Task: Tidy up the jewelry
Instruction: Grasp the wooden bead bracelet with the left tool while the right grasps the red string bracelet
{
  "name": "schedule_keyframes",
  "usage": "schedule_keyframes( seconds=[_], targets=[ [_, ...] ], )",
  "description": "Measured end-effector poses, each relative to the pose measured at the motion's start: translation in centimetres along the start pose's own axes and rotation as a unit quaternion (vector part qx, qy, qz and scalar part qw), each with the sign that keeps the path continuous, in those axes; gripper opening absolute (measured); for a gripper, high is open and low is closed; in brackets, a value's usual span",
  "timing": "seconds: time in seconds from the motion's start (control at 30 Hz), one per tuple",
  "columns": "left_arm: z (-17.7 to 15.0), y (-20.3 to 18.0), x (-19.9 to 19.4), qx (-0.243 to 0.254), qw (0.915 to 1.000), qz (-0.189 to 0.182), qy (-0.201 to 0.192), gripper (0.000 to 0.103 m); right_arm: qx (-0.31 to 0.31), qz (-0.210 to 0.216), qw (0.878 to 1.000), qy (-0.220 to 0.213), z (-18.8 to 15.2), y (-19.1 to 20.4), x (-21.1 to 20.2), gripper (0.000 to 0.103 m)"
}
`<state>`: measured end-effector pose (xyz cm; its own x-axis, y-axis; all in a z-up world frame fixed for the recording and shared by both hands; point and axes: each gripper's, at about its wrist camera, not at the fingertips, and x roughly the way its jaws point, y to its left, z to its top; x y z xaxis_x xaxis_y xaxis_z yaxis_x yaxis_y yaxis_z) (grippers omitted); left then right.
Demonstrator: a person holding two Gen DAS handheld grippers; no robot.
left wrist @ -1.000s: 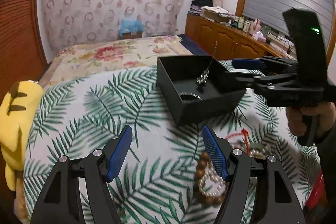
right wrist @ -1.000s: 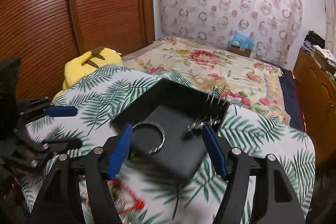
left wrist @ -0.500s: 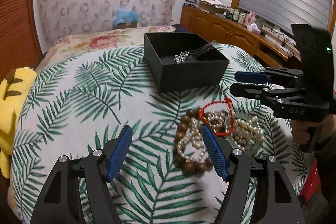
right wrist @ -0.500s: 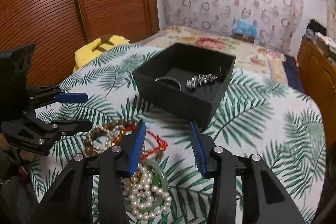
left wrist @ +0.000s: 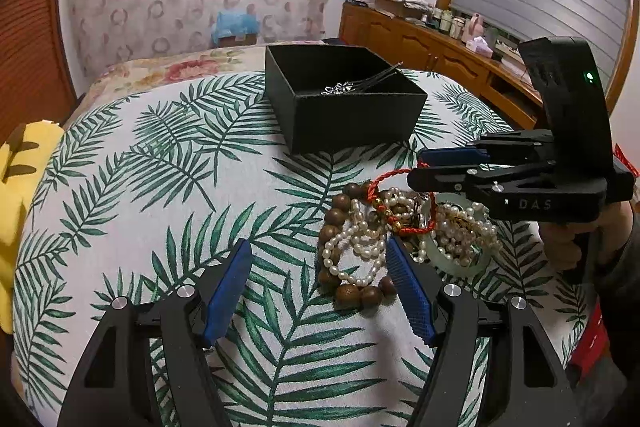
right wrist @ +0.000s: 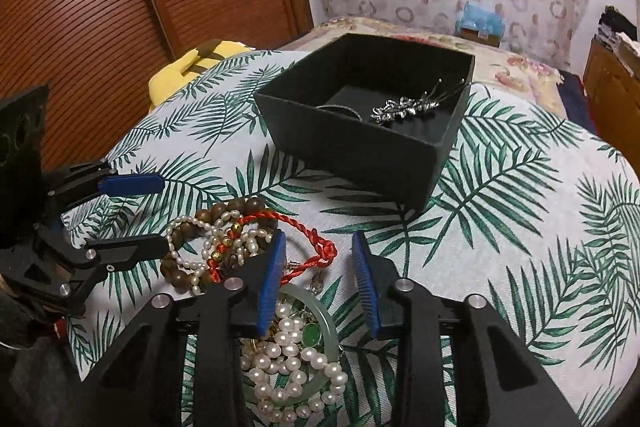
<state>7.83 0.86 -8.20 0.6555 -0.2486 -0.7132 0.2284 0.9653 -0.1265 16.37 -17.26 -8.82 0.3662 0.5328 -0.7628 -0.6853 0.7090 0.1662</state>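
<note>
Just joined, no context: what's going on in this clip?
A person with a gripper in each hand is sorting jewelry on a palm-leaf cloth. The black box already holds a silver hairpin. The right gripper has just been closing its jaws around the red cord at the edge of the tangled pile of pearls and wooden beads; the pads aren't pressing it yet. The left gripper is open beside the pile, holding nothing.
</note>
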Motion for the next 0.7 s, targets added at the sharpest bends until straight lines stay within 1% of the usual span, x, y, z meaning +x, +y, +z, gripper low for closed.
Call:
schedule_keyframes(
  seconds=[0.03,0.1,0.13,0.17,0.2,0.23,0.27,0.3,0.33,0.43,0.5,0.6,0.7],
  targets=[
    [-0.1,0.0,0.1,0.000,1.0000,-0.002,0.001,0.066,0.004,0.002,1.000,0.001,0.0,-0.1,0.0,0.031],
    [-0.2,-0.1,0.1,0.001,1.0000,-0.005,0.002,0.066,0.007,0.008,1.000,0.002,0.0,-0.3,0.0,0.021],
    [-0.3,-0.2,0.1,0.002,1.0000,-0.007,0.002,0.065,0.009,0.011,1.000,0.001,0.0,-0.3,-0.1,0.019],
    [-0.3,-0.2,0.1,0.002,1.0000,-0.009,0.003,0.063,0.009,0.012,1.000,-0.001,-0.1,-0.3,-0.2,0.014],
    [-0.3,-0.2,0.2,0.002,0.9999,-0.012,0.005,0.058,0.008,0.012,1.000,-0.004,-0.1,-0.3,-0.4,0.013],
    [-0.3,-0.2,0.2,0.002,0.9999,-0.014,0.006,0.055,0.007,0.012,1.000,-0.008,-0.2,-0.3,-0.6,0.012],
    [-0.3,-0.2,0.3,0.001,0.9999,-0.015,0.007,0.054,0.007,0.015,1.000,-0.013,-0.2,-0.2,-1.0,0.010],
    [-0.4,-0.2,0.3,0.000,0.9998,-0.019,0.007,0.050,0.007,0.016,1.000,-0.018,-0.3,-0.1,-1.3,0.010],
    [-0.4,-0.2,0.3,0.000,0.9997,-0.022,0.008,0.044,0.006,0.014,1.000,-0.025,-0.3,0.0,-1.6,0.010],
    [-0.4,-0.3,0.5,0.000,0.9997,-0.024,0.011,0.033,0.002,0.001,0.999,-0.045,-0.2,0.0,-2.9,0.009],
    [-0.4,-0.3,0.7,-0.002,0.9996,-0.024,0.013,0.031,-0.001,-0.006,0.998,-0.057,-0.1,0.1,-3.8,0.009],
    [-0.5,-0.3,0.9,-0.005,0.9996,-0.023,0.016,0.024,-0.004,-0.016,0.997,-0.069,0.1,0.0,-4.8,0.009],
    [-0.5,-0.3,0.9,-0.004,0.9996,-0.020,0.018,0.013,-0.002,-0.020,0.997,-0.072,0.1,-0.2,-5.1,0.009]
  ],
)
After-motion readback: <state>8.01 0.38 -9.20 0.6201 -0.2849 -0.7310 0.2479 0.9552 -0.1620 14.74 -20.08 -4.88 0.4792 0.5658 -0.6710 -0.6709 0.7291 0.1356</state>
